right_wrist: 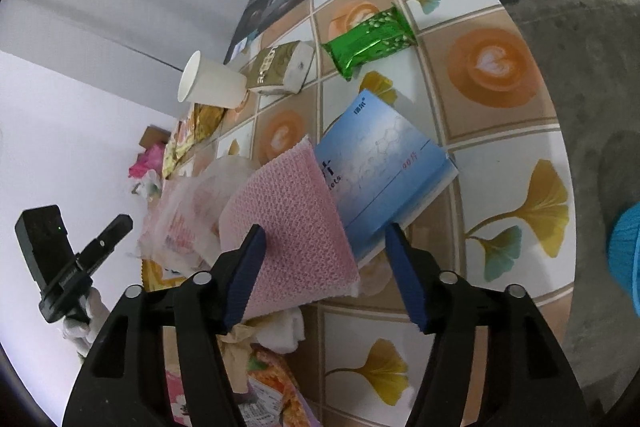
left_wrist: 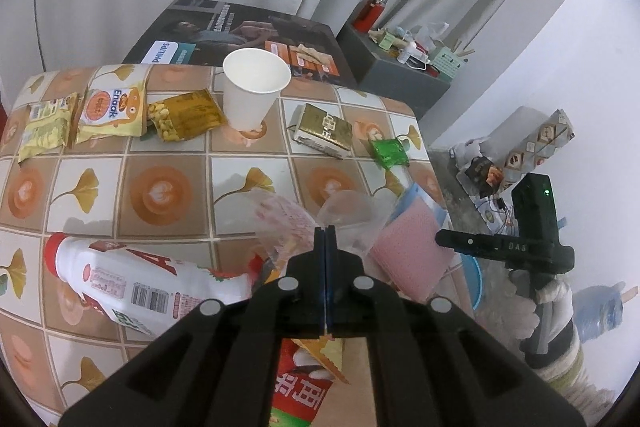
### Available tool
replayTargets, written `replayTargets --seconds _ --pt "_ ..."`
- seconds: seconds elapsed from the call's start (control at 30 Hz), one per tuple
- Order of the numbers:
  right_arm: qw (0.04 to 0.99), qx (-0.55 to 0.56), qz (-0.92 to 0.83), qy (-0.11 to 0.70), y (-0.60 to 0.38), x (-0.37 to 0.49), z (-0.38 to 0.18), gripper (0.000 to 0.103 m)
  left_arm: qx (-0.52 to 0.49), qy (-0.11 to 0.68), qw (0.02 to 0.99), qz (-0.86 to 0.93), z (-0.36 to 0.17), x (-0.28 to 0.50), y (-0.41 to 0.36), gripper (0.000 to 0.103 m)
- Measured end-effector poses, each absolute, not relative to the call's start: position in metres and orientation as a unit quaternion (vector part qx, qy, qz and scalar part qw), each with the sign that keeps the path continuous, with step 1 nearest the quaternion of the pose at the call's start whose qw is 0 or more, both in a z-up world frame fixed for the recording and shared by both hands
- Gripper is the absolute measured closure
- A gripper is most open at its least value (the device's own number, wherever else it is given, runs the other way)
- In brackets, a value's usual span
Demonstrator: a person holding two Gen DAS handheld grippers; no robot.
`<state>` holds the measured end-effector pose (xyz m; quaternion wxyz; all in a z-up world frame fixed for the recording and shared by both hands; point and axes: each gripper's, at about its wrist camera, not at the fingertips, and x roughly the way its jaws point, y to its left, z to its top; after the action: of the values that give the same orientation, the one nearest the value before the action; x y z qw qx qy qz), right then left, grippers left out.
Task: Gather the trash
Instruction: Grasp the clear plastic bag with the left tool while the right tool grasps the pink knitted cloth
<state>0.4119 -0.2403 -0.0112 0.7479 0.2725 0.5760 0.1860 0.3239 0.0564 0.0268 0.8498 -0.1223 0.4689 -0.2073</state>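
Pink mesh sponge (right_wrist: 292, 223): judged light, soft and springy, with a coarse open weave that should give under pressure and not slip; a hold across its lower, wider end is advised, where the pads can bite into the mesh.
Blue card box (right_wrist: 384, 167): judged light and thin-walled, easily crushed; best taken across its flat faces near the free edge (a corner pinch might fold it).
Where the sponge lies: directly ahead of the right tongs (right_wrist: 324, 259), tilted up between the two blue pads and leaning over the blue box, which is seen just beyond and toward the right-hand pad.
Look of the sponge: pale pink, netted, roughly wedge-shaped from this angle, edged white at its lower corner.
Look of the box: sky blue fading to white, printed with faint hexagon lines and red figures.
Right tongs: spread, the left-hand pad touching or nearly touching the sponge, the other pad standing clear of it; nothing is gripped yet.
Left tongs (left_wrist: 326, 233): pressed together; whether a fold of the clear plastic film (left_wrist: 348, 219) just ahead of the tips is pinched cannot be told.
Worktop (left_wrist: 168, 155): covered in a leaf-and-latte patterned cloth and strewn with litter.
Other litter: a white paper cup (left_wrist: 256, 87) and a green foil packet (right_wrist: 370, 41) lie well beyond both tongs; a white bottle with a red cap (left_wrist: 132, 283) lies to the left of the left tongs.
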Motion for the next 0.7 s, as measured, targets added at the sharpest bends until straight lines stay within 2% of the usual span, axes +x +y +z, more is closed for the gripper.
replayTargets --seconds 0.03,0.07,0.2,0.37,0.5,0.53,0.67,0.7 --pt "0.749 0.27 0.188 0.576 -0.24 0.411 -0.009 0.054 -0.122 0.469 0.85 -0.207 0.027 0.323 0.057 0.103" --pt "0.75 0.268 0.192 0.574 -0.239 0.41 -0.007 0.061 -0.122 0.468 0.851 -0.206 0.027 0.324 0.057 0.103" --pt "0.756 0.259 0.192 0.569 -0.237 0.408 -0.001 0.071 -0.127 0.465 0.852 -0.205 0.03 0.323 0.06 0.103" --pt "0.756 0.284 0.207 0.552 -0.244 0.399 0.006 0.079 -0.132 0.465 0.852 -0.202 0.03 0.322 0.062 0.103" --pt "0.755 0.315 0.23 0.527 -0.252 0.391 0.016 0.081 -0.142 0.472 0.847 -0.199 0.03 0.325 0.064 0.101" --pt "0.755 0.323 0.235 0.52 -0.255 0.389 0.019 0.081 -0.146 0.474 0.845 -0.199 0.03 0.326 0.064 0.096" --pt "0.754 0.352 0.245 0.498 -0.268 0.382 0.026 0.083 -0.169 0.491 0.832 -0.195 0.025 0.334 0.067 0.064" --pt "0.755 0.357 0.245 0.493 -0.271 0.381 0.027 0.083 -0.175 0.497 0.828 -0.195 0.023 0.336 0.067 0.061"
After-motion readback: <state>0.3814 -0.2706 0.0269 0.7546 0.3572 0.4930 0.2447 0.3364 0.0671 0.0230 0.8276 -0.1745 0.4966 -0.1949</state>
